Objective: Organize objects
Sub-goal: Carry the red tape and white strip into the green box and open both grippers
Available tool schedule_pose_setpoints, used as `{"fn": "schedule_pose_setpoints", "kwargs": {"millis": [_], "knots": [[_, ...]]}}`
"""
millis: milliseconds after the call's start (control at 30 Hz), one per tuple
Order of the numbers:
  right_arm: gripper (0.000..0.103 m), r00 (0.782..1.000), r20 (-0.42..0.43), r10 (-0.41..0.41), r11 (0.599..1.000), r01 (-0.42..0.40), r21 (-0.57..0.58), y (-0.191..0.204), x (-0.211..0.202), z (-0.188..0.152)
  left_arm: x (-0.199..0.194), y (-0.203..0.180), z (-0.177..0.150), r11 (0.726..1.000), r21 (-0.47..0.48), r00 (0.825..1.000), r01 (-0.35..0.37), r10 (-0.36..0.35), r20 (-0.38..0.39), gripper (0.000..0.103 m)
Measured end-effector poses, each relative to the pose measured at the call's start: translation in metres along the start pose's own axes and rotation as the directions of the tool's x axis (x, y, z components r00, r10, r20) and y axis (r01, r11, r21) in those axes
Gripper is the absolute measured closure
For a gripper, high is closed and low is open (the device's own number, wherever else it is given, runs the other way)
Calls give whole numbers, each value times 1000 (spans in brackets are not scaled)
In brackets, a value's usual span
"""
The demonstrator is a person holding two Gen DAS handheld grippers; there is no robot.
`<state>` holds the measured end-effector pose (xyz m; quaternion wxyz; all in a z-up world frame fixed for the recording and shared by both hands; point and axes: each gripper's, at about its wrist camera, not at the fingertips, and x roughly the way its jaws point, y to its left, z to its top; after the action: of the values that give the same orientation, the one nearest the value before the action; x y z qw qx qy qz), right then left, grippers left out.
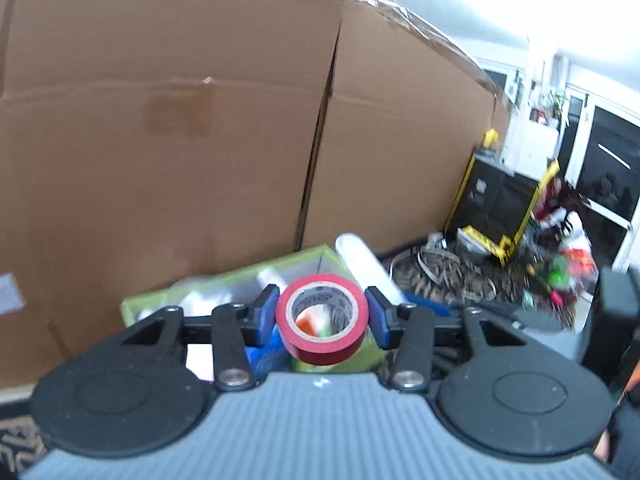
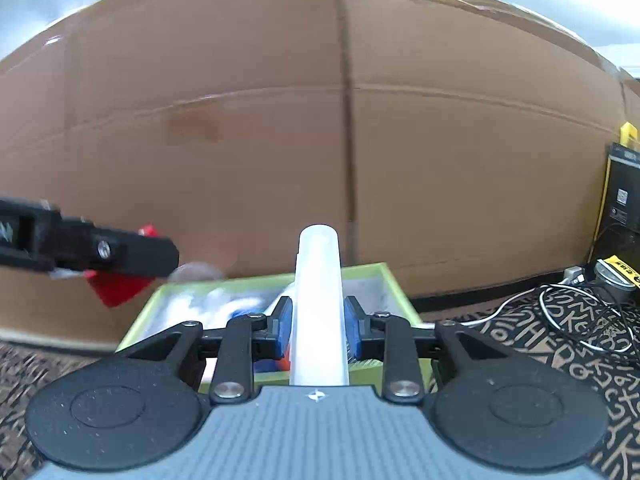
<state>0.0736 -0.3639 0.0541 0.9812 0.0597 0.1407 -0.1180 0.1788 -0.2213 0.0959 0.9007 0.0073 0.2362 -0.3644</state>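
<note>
I have the red tape roll [image 1: 322,318] clamped between the blue pads [image 1: 267,312] of my left gripper [image 1: 322,316]; the jaws stand partly closed, pressing the roll's sides at 9 and 3 o'clock, and its hollow core faces up toward my camera. Through the core I see a blur of orange, white and green that I cannot identify. In my right gripper [image 2: 317,326] I hold a translucent white tube [image 2: 318,300], jaws drawn in narrow on its flanks, the tube running lengthwise away from me toward 12 o'clock with its rounded end out past the fingertips.

Below both grippers sits a lime-green bin [image 2: 384,276] on the floor. From the right wrist view its inside shows pale, blurred white items and something blue near the left pad; I cannot tell them apart. From the left wrist view the same bin [image 1: 224,280] lies under the roll, with white pieces inside and the white tube [image 1: 360,260] crossing at 1 o'clock.

In the right view, my left gripper [image 2: 120,256] reaches in from 9 o'clock with the red roll [image 2: 116,288] showing beneath it.

A big cardboard box [image 2: 280,140] stands right behind the bin, filling the view. At 3 o'clock, a patterned carpet [image 2: 560,340] carries white and black cables [image 2: 580,316], and a black-and-yellow case [image 1: 496,200] stands beside the cardboard.
</note>
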Motion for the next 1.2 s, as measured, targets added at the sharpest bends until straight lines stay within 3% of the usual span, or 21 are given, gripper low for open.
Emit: {"fn": "schedule_pose_setpoints", "kwargs": {"millis": [167, 433, 467, 533, 567, 600, 633, 667, 900, 1200], "knots": [[72, 1000, -2, -5, 999, 5, 42, -20, 36, 2, 57, -8, 19, 997, -72, 1000, 1, -3, -22, 57], [72, 999, -41, 4, 1000, -3, 25, -23, 72, -14, 125, -5, 10, 996, -68, 996, -57, 52, -72, 57], [72, 998, -55, 4, 1000, -4, 3, -21, 77, -17, 130, -3, 7, 996, -66, 996, -60, 55, -73, 55], [69, 998, -67, -1, 999, -2, -43, -18, 81, -26, 136, 3, -1, 996, -63, 996, -57, 53, -66, 31], [66, 998, -63, -17, 997, 12, -72, -17, 81, -31, 136, 4, -5, 995, -66, 996, -72, 68, -53, 16], [56, 998, -52, -34, 994, 29, -101, -15, 81, -35, 134, 6, -9, 994, -67, 996, -89, 87, -35, 8], [43, 998, -41, -47, 992, 42, -116, -14, 83, -36, 134, 6, -11, 993, -65, 995, -99, 98, -22, 5], [42, 999, -36, -41, 992, 36, -117, -14, 82, -39, 133, 6, -13, 993, -64, 995, -103, 102, -17, 2], [35, 999, -38, -37, 995, 33, -97, -18, 70, -36, 123, 5, -16, 990, -83, 994, -110, 109, -18, 0], [24, 999, 28, -42, 997, 43, -66, -12, 11, -18, 80, 5, -14, 990, -53, 991, -131, 132, 6, 0]]}}
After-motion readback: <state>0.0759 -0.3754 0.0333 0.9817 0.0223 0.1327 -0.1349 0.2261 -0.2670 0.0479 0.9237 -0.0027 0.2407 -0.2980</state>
